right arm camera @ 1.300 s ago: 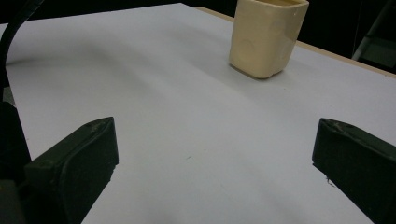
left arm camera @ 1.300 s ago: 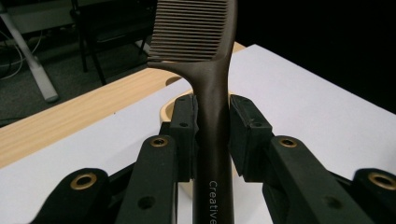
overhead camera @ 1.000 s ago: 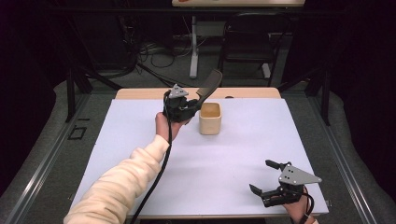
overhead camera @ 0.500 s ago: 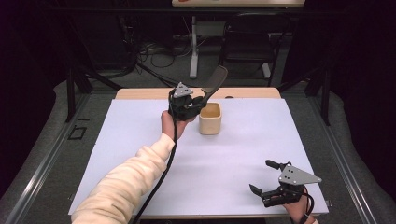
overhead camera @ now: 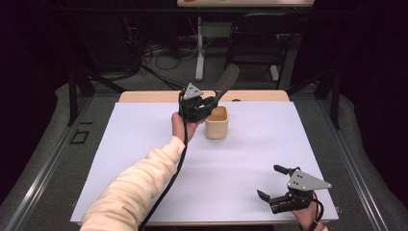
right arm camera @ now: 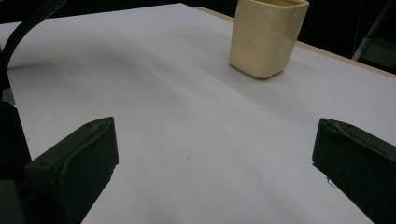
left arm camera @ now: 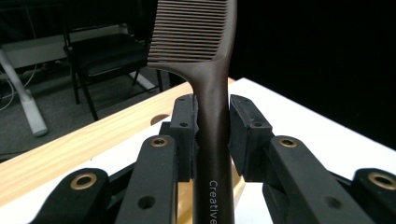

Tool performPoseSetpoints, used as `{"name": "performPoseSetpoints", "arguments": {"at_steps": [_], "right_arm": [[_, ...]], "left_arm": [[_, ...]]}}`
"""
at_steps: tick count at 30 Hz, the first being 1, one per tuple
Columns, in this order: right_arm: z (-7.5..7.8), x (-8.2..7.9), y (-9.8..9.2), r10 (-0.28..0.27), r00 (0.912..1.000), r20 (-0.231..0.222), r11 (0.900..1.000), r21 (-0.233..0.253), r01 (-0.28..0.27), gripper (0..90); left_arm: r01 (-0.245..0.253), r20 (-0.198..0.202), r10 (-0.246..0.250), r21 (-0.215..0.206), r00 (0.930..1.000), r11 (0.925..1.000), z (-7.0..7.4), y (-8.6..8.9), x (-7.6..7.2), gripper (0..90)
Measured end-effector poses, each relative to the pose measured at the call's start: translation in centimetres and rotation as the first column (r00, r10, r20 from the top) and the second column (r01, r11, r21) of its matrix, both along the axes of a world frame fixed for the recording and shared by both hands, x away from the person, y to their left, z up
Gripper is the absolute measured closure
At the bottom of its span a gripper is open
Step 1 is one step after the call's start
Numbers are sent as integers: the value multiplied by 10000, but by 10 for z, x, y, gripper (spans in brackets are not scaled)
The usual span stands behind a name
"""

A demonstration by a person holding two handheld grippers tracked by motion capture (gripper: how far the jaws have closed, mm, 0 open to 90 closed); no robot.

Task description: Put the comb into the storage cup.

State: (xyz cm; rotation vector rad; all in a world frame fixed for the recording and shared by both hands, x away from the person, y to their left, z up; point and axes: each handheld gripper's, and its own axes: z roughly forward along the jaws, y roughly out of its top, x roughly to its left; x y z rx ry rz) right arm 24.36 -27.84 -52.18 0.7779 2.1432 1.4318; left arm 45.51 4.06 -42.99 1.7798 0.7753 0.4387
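Comb [overhead camera: 227, 80], dark brown, rises tilted from the left tool [overhead camera: 208, 102], held in the air just beside the cream cup [overhead camera: 217, 122] on the white bench [overhead camera: 144, 144] in the high view; the right tool [overhead camera: 275, 185] rests well apart from the cup, jaws spread. The left gripper view shows the jaws clamped on the comb's handle. In the right gripper view, the wide-open jaws face the cup.

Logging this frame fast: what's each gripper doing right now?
Left gripper: closed on the brown comb by its handle.
Right gripper: open, holding nothing.
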Motion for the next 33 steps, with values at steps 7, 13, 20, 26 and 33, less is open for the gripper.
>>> {"name": "performPoseSetpoints", "arguments": {"at_steps": [7,13,20,26,33], "right_arm": [[0,0,0,-2,10000,-11,10000,4,2,0],[0,0,0,-7,10000,-14,10000,23,7,0],[0,0,0,-41,10000,-44,10000,28,41,0],[0,0,0,12,10000,-11,10000,41,-12,0],[0,0,0,9,10000,14,9999,100,-9,0]], "left_arm": [[-19,186,21,-118,9998,9999,-3,-4,3,726],[93,381,-79,-379,9992,9992,-5,-8,8,726],[102,539,-79,-415,9985,9991,-9,-13,12,727],[117,613,-87,-503,9981,9987,-13,-15,17,726],[49,665,-11,-566,9978,9984,-18,-17,23,727]]}}
